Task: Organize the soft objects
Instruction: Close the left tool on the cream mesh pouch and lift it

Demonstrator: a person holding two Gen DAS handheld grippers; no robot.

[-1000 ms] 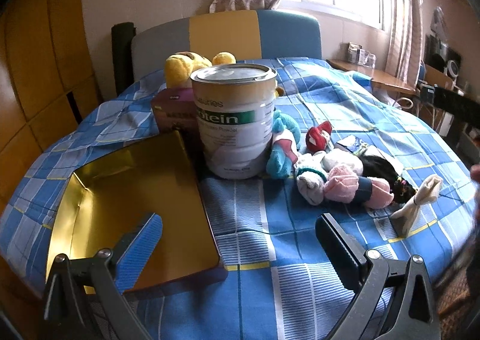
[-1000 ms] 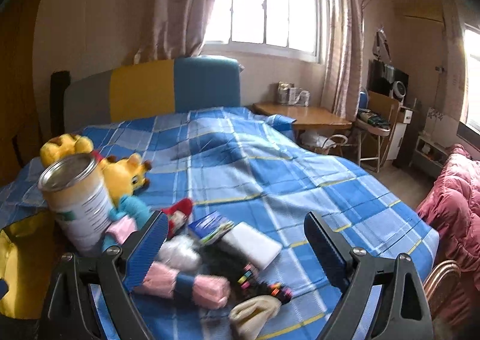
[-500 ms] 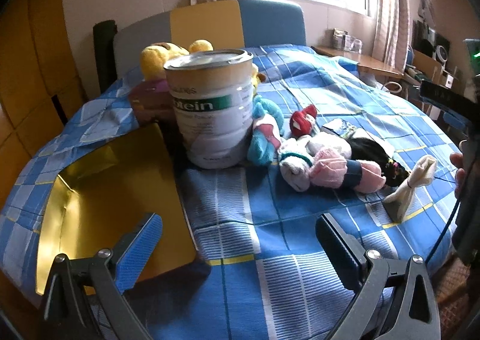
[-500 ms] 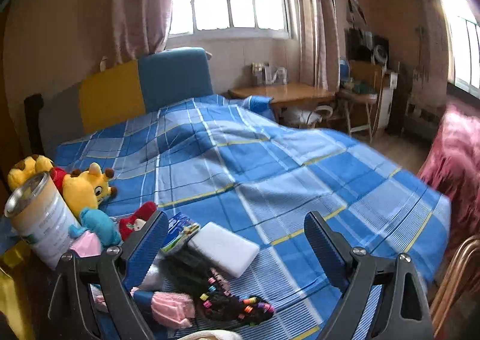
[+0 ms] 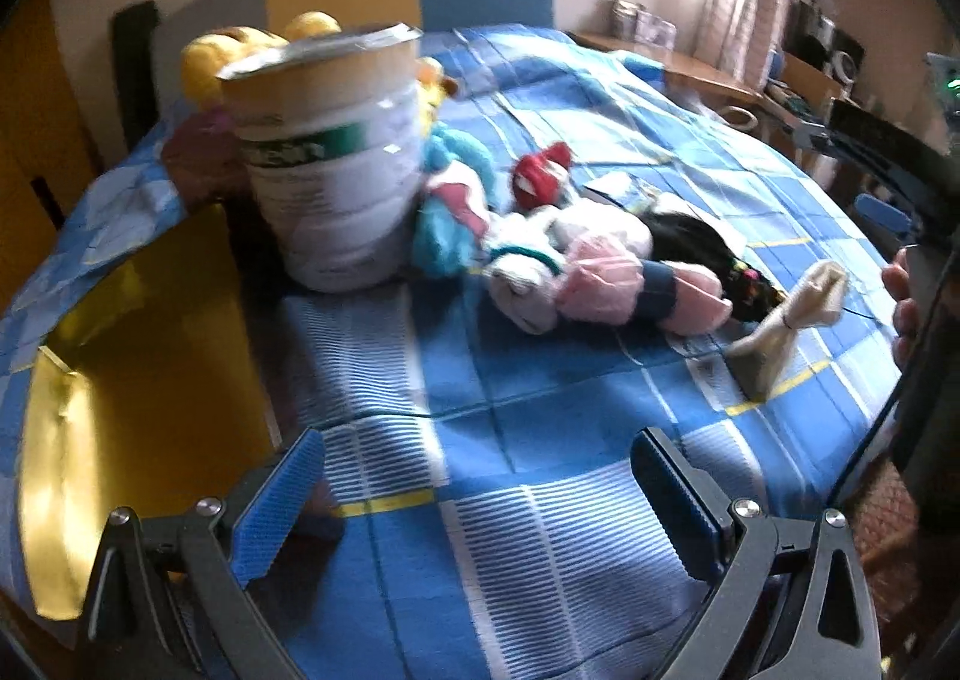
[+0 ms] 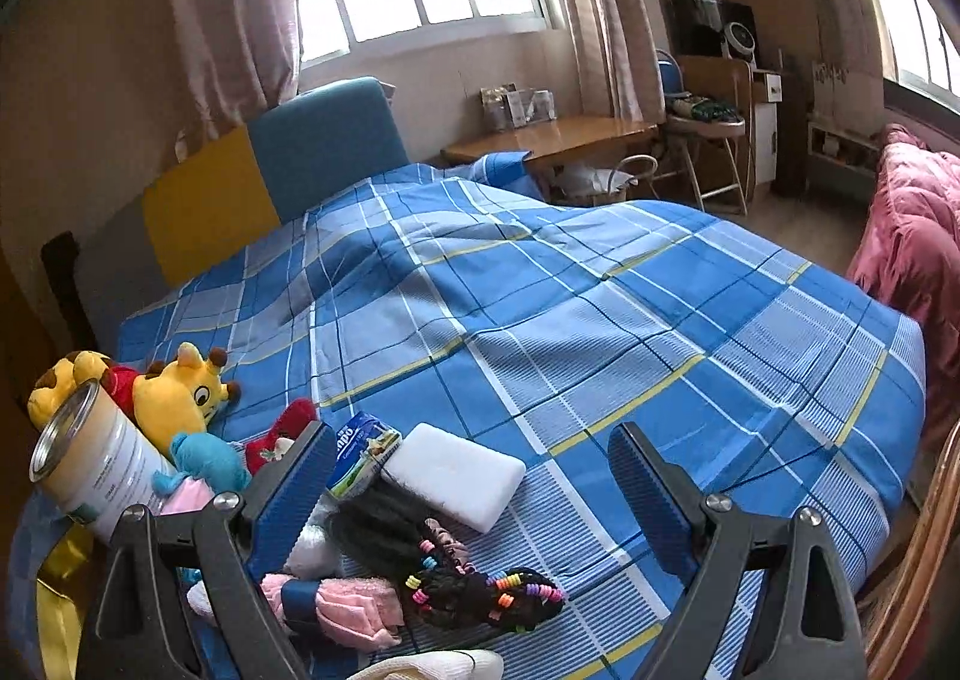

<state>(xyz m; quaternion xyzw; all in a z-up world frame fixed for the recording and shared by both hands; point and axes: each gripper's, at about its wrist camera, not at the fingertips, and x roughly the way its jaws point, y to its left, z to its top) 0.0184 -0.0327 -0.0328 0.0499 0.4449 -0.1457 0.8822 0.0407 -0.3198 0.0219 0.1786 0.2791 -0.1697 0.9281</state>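
Socks [image 5: 606, 284] beyond both grippers' spread, empty jaws.

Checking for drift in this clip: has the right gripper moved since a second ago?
Yes. The right gripper has swung right: the tin slid toward the view's left edge.

Bed cover [image 6: 540, 320]: woven cloth, matt, blue check. Tin [image 5: 336, 170] upper left: shiny metal rim, smooth paper label. Open box [image 5: 138, 356] at left: glossy gold lining, mirror-like. Plush toys [image 6: 174, 398] fuzzy; pink socks [image 5: 606, 290] fluffy knit. White block [image 6: 456, 476] w/ matt, spongy look. Both tools: matt black plastic, ribbed blue pads [image 5: 279, 506].
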